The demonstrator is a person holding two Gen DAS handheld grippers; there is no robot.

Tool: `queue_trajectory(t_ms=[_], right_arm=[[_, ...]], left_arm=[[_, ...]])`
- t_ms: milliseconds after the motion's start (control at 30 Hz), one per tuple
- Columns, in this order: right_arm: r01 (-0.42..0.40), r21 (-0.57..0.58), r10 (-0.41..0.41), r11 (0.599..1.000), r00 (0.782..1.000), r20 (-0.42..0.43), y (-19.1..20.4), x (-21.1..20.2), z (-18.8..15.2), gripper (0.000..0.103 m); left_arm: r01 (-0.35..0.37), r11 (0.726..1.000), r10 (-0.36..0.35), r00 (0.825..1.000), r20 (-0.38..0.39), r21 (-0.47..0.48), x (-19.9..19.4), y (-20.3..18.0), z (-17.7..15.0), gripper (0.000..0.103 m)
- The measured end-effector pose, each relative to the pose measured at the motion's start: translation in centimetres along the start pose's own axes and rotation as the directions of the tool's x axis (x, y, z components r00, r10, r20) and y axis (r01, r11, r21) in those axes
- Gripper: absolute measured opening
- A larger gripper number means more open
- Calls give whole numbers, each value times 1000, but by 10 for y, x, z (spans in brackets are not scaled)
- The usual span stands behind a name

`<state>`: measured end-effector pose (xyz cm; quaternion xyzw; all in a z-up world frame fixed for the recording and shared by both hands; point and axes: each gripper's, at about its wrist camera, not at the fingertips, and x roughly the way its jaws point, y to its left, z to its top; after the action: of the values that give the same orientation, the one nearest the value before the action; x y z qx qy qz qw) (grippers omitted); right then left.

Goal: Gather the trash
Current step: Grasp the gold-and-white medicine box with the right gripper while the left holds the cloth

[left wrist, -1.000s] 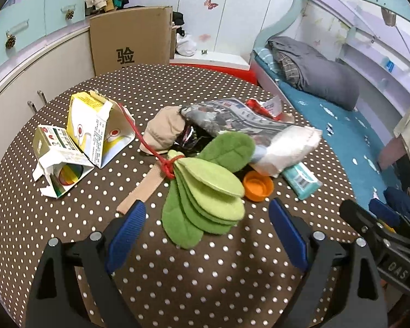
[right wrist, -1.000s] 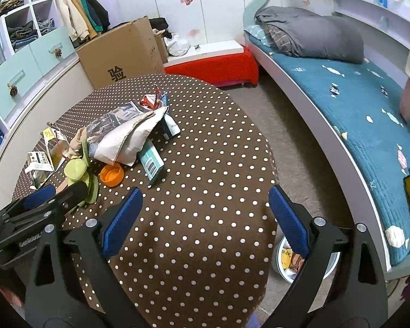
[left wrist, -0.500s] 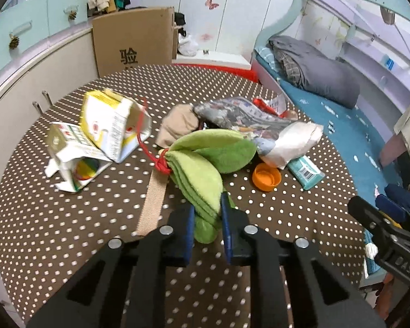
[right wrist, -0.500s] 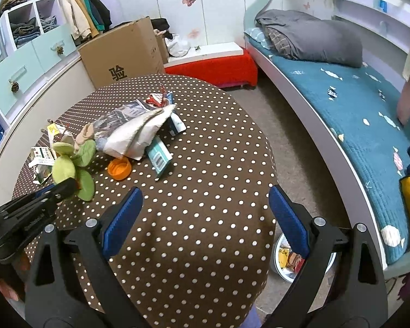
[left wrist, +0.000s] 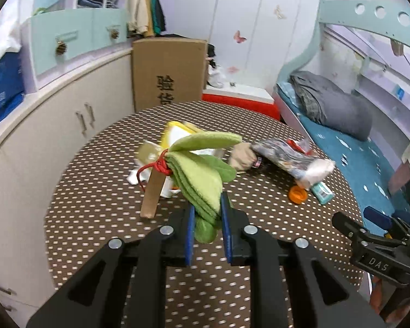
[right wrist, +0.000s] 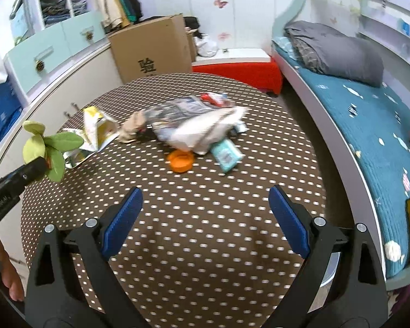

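We see the felt leaf bundle (left wrist: pixel 202 175): soft fuzzy green fabric, flat oval leaves stacked and tied at one end with red cord (left wrist: pixel 161 165), one tan webbing strap (left wrist: pixel 151 191) hanging from the knot. It is clear of the table (left wrist: pixel 95 205), up between the blue pads of the left gripper (left wrist: pixel 207 220), which is clamped on the leaves' lower edge. We cannot give an exact leaf count; layers overlap.

Beyond the bundle on the table, brown cloth with white dots, round edge: one orange plastic cap (right wrist: pixel 180 161), one teal flat packet (right wrist: pixel 227 157) just beside the cap, one crumpled glossy printed bag (right wrist: pixel 196 125) behind the cap, one beige wad (right wrist: pixel 132 127) left of that bag, yellow-white torn cartons (right wrist: pixel 97 128) behind the bundle, number unclear in the blur.

Right gripper (right wrist: pixel 205 218): jaws spread wide, nothing between them, over bare cloth nearer us than the cap.
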<state>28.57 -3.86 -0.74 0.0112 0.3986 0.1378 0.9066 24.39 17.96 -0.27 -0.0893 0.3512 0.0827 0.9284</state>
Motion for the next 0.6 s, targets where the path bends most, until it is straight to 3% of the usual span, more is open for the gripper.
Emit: queue_trajectory(t_ms=[367,600], right_arm=[[-91,-147,87,985,996,-36,67,19,20,91],[-185,-268,172,945,982,-73,119,32,38,91]], left_arm=[[-106,991,109,994,28,-83,-16,62,1,17],[-147,978,152,988,17,-149,-11,102,3,17]])
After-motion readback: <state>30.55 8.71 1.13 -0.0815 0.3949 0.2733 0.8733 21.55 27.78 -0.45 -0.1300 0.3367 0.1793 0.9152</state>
